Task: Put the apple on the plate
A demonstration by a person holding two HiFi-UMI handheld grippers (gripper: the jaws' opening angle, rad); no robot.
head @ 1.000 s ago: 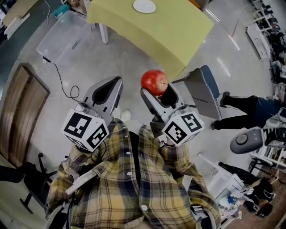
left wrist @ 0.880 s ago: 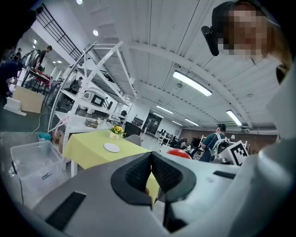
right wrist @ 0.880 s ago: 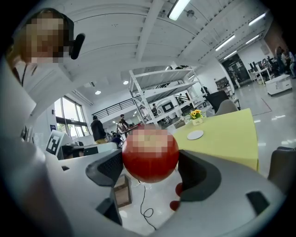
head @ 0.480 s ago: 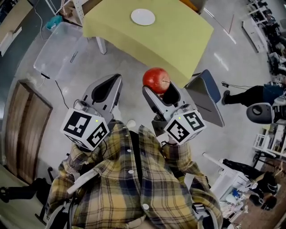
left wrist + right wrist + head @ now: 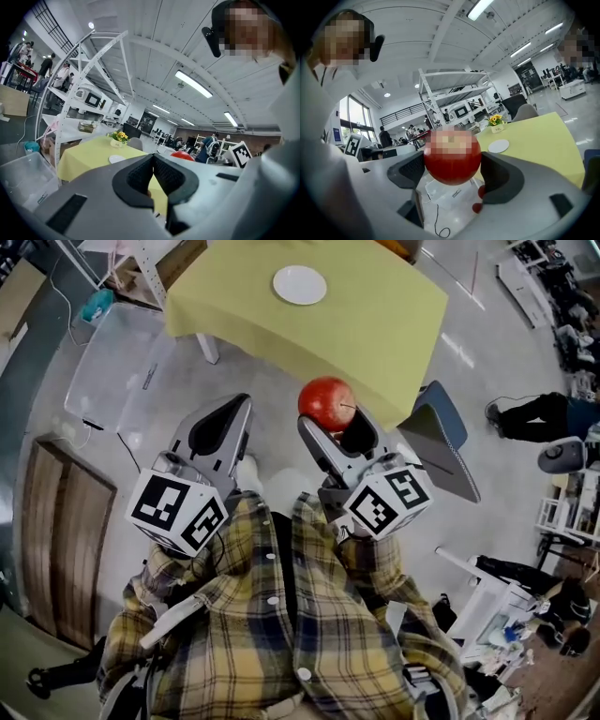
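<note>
The apple (image 5: pixel 325 402) sits clamped between the jaws of my right gripper (image 5: pixel 333 426), in the air short of the table (image 5: pixel 375 324) and well apart from the plate (image 5: pixel 300 284), while my left gripper (image 5: pixel 222 423) is closed, empty.

Looking down from the head view, the apple (image 5: pixel 325 402) only shows its top; the lower part sits sunk in the right claw (image 5: pixel 334 426). In the right gripper view its upper half is blurred out, so I can't make out a stem there. In the left gripper view the apple (image 5: pixel 183 155) is just a red sliver over the grey body, and the plate (image 5: pixel 116 159) is a thin white bit half behind the left claw (image 5: pixel 153 161). The desk (image 5: pixel 375 315) gets chopped by the top edge, so its far side is gone. The chair (image 5: pixel 436 442) shows seat and back only, legs out of sight. The person (image 5: pixel 536 416) on the right runs off the edge, legs only. The hands are tucked behind the cubes (image 5: pixel 178 512). Any print on the pot under the flowers (image 5: pixel 496 120) is too small to read.
</note>
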